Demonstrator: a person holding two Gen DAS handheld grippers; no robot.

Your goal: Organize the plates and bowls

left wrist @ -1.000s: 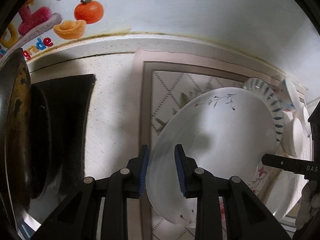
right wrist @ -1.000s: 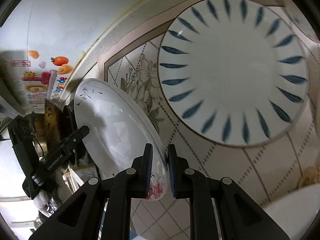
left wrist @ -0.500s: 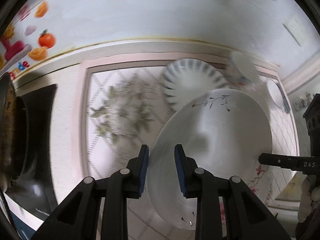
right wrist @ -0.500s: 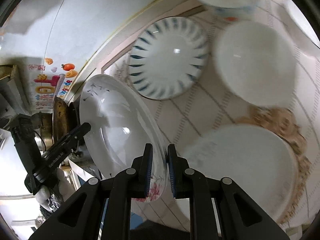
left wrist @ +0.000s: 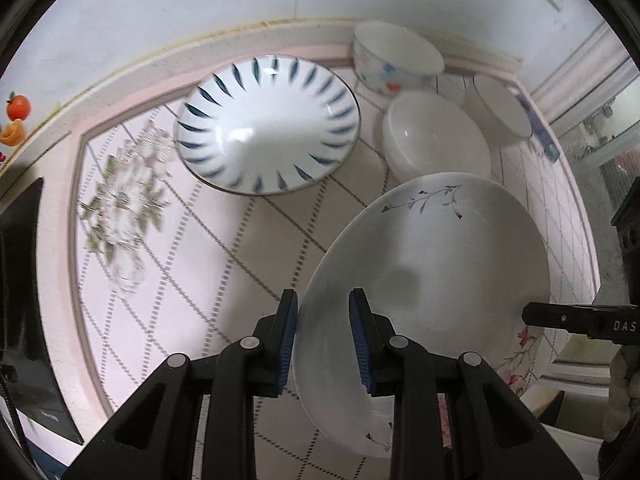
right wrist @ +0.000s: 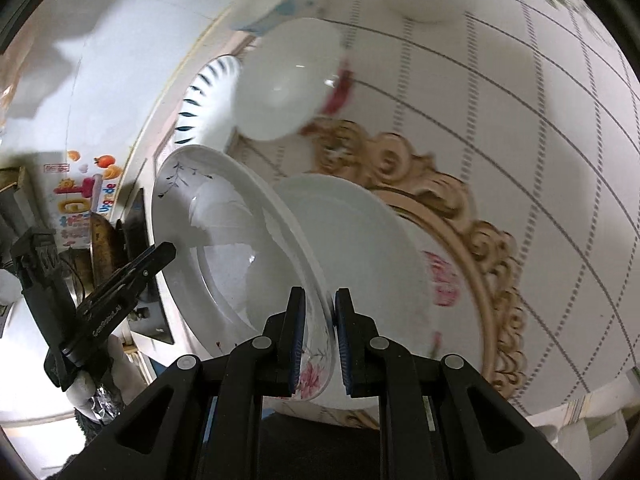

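The left gripper (left wrist: 323, 336) and right gripper (right wrist: 319, 340) each clamped opposite rim edges of the floral plate (left wrist: 432, 272), held tilted above the patterned mat (left wrist: 248, 248). Glazed ceramic: rigid, slippery, breakable; grip the rim only

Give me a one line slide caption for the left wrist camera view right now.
Left gripper and right gripper carry a floral plate above a tablecloth, near a blue-striped plate and bowls.
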